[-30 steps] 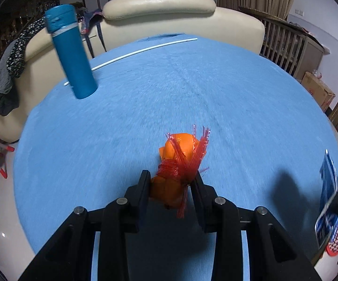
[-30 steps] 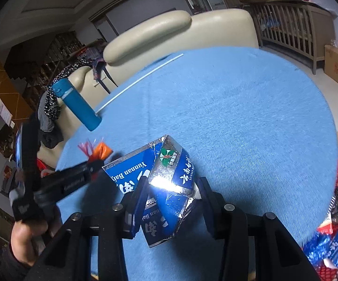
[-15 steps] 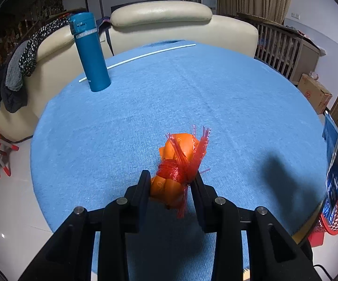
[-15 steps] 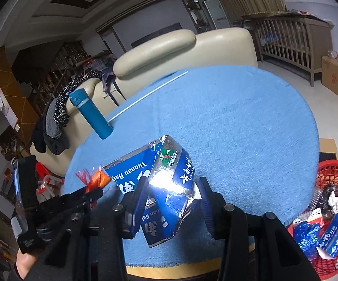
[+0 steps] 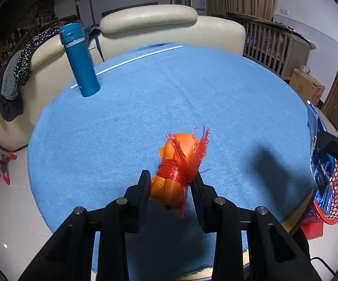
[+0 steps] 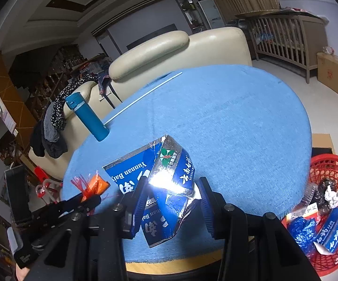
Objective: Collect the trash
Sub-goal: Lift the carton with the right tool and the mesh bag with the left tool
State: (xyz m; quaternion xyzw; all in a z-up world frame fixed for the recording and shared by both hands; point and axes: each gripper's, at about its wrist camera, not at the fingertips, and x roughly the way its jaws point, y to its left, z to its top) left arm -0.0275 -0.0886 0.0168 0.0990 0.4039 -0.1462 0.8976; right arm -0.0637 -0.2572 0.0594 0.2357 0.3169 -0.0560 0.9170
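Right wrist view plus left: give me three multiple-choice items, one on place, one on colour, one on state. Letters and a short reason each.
1. Where is the red plastic mesh basket?
A. on the round blue-clothed table
B. on the floor beside the table
C. on the cream leather sofa

2. What colour is the tall cylindrical flask standing on the table?
A. teal blue
B. red
C. white

3. What is the left gripper doing?
A. open, nothing in it
B. shut on the orange wrapper tied in red netting
C. shut on the flask

Answers: 1 B, the basket sits below the table edge with trash in it; 2 A, its body and cap are teal; 3 B, both fingers press the bundle's sides.
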